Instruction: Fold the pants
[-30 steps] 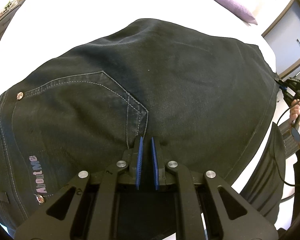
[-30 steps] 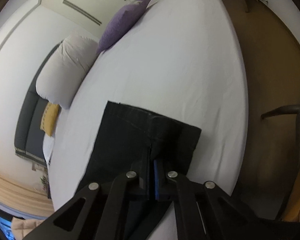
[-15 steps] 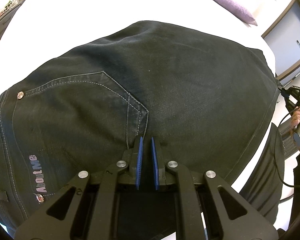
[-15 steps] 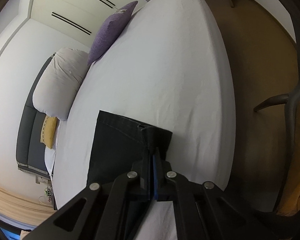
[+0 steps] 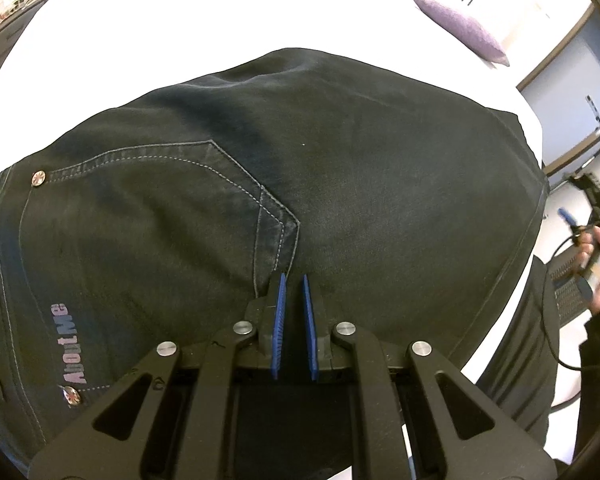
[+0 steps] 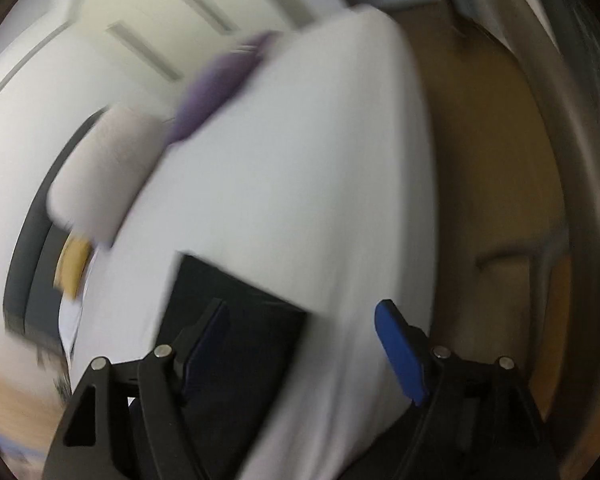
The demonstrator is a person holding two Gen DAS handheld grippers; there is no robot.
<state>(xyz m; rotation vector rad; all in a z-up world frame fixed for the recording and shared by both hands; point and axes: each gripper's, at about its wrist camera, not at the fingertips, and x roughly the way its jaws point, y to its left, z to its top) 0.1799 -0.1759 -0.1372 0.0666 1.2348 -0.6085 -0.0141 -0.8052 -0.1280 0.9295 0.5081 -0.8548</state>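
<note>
The right gripper, pinching the hem a moment ago, is now opening, its jaws spreading wide with nothing pinched between them. The black pants are lying flat on the white bed. The left gripper is staying pressed together over the seat fabric. Motion blur is smearing the right view, making the pillows hard to make out.
</note>
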